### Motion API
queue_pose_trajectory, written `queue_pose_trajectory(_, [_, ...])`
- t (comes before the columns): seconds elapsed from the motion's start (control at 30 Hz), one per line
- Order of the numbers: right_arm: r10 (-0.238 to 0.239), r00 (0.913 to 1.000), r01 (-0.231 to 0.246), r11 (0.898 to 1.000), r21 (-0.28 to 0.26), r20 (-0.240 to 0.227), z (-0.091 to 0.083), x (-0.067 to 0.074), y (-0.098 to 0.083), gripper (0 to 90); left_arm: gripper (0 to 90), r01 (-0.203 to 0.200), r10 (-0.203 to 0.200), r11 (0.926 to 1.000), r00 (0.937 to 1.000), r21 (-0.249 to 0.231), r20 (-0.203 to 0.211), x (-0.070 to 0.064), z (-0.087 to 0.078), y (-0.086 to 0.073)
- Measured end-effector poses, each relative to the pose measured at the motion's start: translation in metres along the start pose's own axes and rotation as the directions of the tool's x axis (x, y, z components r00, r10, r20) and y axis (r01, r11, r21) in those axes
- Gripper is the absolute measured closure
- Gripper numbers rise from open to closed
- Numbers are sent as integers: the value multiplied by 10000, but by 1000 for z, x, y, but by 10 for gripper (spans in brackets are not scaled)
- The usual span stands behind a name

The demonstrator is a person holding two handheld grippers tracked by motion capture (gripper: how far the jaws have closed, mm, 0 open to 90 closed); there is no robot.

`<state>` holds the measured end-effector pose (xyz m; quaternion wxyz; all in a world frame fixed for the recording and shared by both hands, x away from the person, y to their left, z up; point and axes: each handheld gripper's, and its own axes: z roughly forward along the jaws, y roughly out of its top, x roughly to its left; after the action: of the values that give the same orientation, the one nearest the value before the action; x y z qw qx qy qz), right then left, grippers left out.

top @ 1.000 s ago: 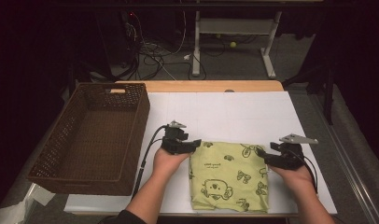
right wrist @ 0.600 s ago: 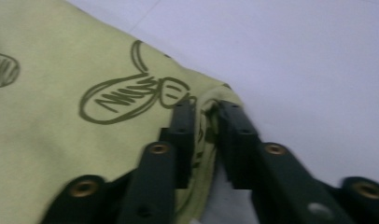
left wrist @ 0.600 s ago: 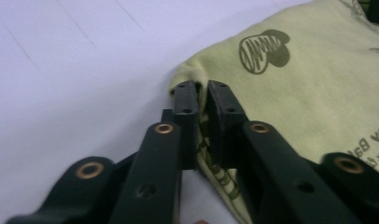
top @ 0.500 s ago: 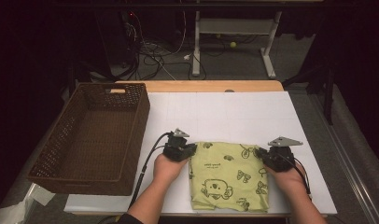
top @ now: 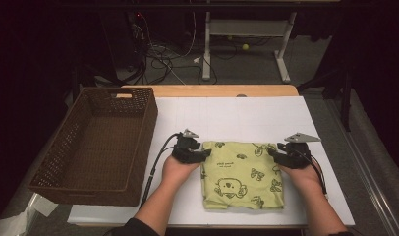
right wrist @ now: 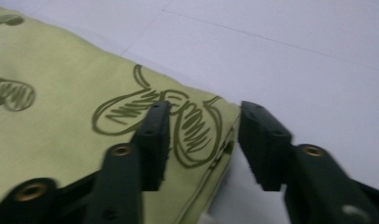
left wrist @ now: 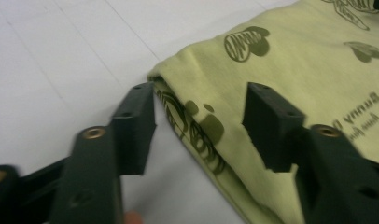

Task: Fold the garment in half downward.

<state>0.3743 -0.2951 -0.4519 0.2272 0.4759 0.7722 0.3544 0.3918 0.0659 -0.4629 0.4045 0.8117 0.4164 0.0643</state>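
A folded yellow-green cloth (top: 242, 174) with dark cartoon prints lies flat on the white table top (top: 227, 118) near its front edge. My left gripper (top: 203, 154) is at the cloth's far left corner. In the left gripper view this gripper (left wrist: 199, 100) stands open, its jaws having just been opening, with the folded edge of the cloth (left wrist: 295, 56) between them and untouched. My right gripper (top: 273, 153) is at the far right corner. It (right wrist: 204, 114) too is open after just opening, and straddles the cloth's (right wrist: 61, 70) corner edge.
A dark brown wicker basket (top: 97, 194) stands on the left of the table, close to my left forearm. A cable trails from each gripper along the wrists. White table top stretches beyond the cloth to a wooden far edge (top: 207, 90).
Both hands have stayed at the cloth's far corners. The right hand has edged slightly left, and the cloth lies a touch farther up the table.
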Motion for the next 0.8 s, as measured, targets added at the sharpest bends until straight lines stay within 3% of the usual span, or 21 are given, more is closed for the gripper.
queue_pose_trajectory(0.3, [107, 9989, -153, 9948, -1010, -464, -31, 12, -26, 29, 0, -534, 536, 9986, 9972, -60, 528, -18, -28, -28])
queue_pose_trajectory(0.33, [151, 9989, -195, 9947, -1013, -439, -35, 13, -30, 4, 0, -659, 659, 9978, 9965, -18, 518, -19, -29, -30])
queue_pose_trajectory(0.53, [104, 9990, -168, 9883, -1513, -431, -59, 20, -54, 3, 0, -782, 798, 9966, 9943, -254, 702, -22, -34, -32])
queue_pose_trajectory(0.8, [-286, 9990, 221, 9830, -1822, -334, -73, 29, -62, 3, 0, -920, 943, 9952, 9923, -326, 805, -24, -33, -32])
